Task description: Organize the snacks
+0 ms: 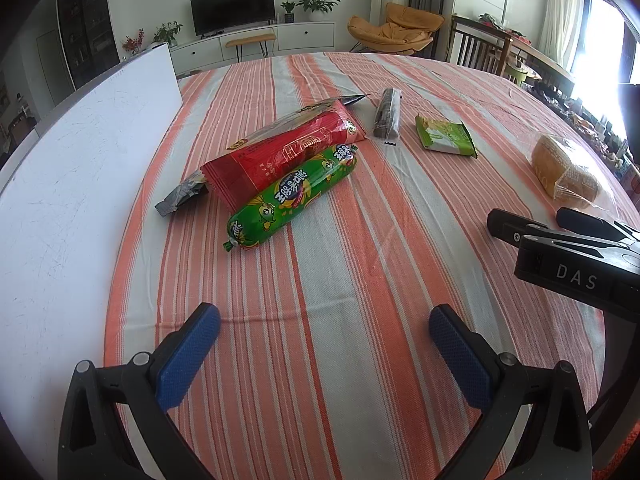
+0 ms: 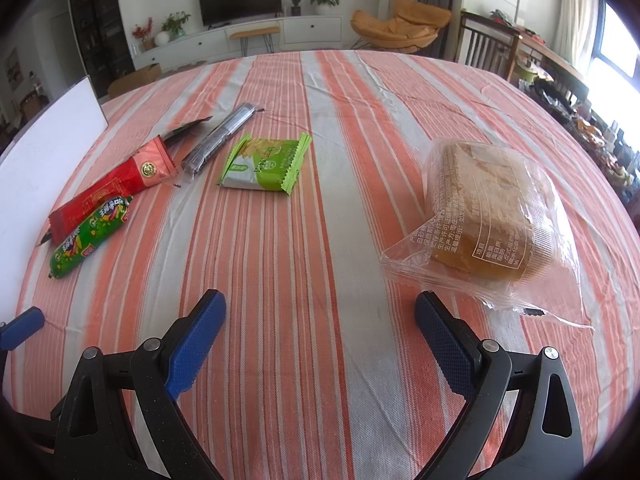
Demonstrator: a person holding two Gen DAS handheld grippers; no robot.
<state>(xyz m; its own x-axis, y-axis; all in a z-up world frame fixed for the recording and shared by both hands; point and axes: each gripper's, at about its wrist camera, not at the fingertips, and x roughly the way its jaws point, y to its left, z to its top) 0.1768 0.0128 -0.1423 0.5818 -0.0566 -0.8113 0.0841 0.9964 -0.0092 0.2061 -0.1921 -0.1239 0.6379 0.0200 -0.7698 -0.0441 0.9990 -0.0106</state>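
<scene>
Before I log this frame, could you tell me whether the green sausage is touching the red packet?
Touching. The left wrist view shows the green sausage lying against the red packet's lower edge, no cloth between them.

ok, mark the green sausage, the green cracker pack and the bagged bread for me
green sausage (image 1: 292, 196): left wrist view, middle of its printed casing.
green cracker pack (image 2: 264, 164): right wrist view, centre of the wrapper face.
bagged bread (image 2: 490, 208): right wrist view, top of the loaf.

I see woven matt tablecloth (image 2: 320, 220); glossy plastic sausage wrapper (image 1: 292, 196); clear crinkly bread bag (image 2: 492, 208); matt white board (image 1: 80, 160).
</scene>
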